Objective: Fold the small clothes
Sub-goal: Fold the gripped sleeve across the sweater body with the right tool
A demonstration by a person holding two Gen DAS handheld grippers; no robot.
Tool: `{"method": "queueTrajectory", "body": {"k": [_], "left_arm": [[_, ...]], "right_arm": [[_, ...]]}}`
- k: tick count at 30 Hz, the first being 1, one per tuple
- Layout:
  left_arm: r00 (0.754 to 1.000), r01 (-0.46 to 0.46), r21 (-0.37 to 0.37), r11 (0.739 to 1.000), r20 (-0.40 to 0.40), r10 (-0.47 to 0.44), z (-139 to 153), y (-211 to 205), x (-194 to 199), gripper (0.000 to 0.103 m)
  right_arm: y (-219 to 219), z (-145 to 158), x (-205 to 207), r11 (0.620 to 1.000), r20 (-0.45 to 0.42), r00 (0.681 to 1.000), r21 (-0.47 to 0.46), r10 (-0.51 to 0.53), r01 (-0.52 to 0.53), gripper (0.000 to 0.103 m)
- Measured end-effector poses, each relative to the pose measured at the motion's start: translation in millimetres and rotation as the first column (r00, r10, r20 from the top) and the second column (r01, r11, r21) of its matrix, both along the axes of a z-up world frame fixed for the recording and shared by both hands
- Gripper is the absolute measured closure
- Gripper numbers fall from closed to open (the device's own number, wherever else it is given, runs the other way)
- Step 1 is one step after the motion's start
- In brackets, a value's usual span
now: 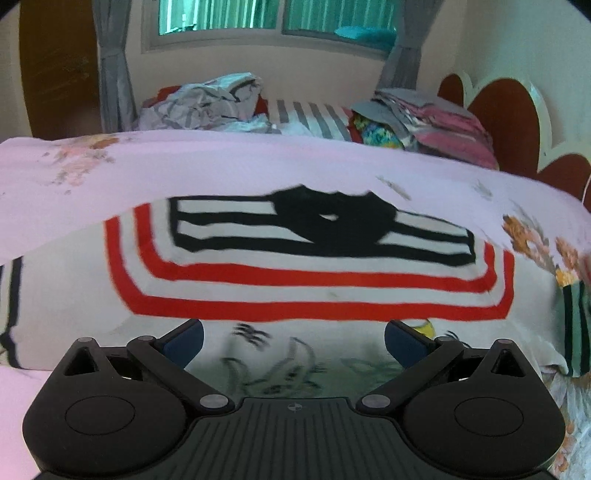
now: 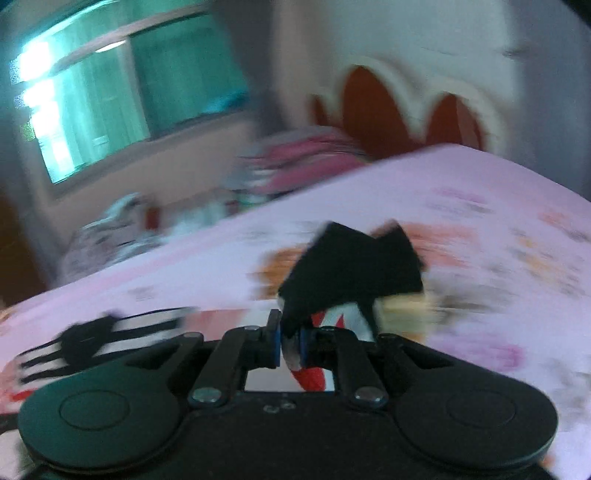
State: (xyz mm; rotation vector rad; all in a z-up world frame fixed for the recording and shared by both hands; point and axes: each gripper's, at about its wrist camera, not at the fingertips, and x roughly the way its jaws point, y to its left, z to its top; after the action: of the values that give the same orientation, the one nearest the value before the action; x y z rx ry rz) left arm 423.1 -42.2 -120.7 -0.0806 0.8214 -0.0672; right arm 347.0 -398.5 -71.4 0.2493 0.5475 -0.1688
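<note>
A small white shirt (image 1: 295, 284) with red bands, black stripes and a black collar lies flat on the pink floral bed sheet (image 1: 221, 166). My left gripper (image 1: 293, 341) is open and empty, hovering just before the shirt's near hem. In the blurred right wrist view, my right gripper (image 2: 290, 345) is shut on a black-edged part of the shirt (image 2: 351, 266) and holds it up off the sheet (image 2: 480, 221). The rest of the shirt (image 2: 96, 332) lies to its left.
Heaps of crumpled clothes (image 1: 207, 103) and folded pink and grey cloth (image 1: 436, 118) lie at the bed's far side under a window (image 1: 273, 18). A red and white headboard (image 1: 517, 118) stands at the right. Grey curtains (image 1: 110, 66) hang by the window.
</note>
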Motion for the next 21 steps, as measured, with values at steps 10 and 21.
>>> {"method": "queueTrajectory", "body": {"k": [10,21], "left_arm": [[0.999,-0.017,-0.049,0.999,-0.031,0.015,-5.6,54.3,-13.1,0.0],[0.976,0.1,-0.368,0.925,-0.144,-0.163,-39.3,7.9,14.1,0.0]], "right_arm": [[150.0,-62.8,54.9,0.941,-0.189,0.923,0.092,0.337,-0.325,0.077],[97.3,-30.3,1.3,0.975,-0.14,0.972,-0.099,0.187,-0.201,0.043]]}}
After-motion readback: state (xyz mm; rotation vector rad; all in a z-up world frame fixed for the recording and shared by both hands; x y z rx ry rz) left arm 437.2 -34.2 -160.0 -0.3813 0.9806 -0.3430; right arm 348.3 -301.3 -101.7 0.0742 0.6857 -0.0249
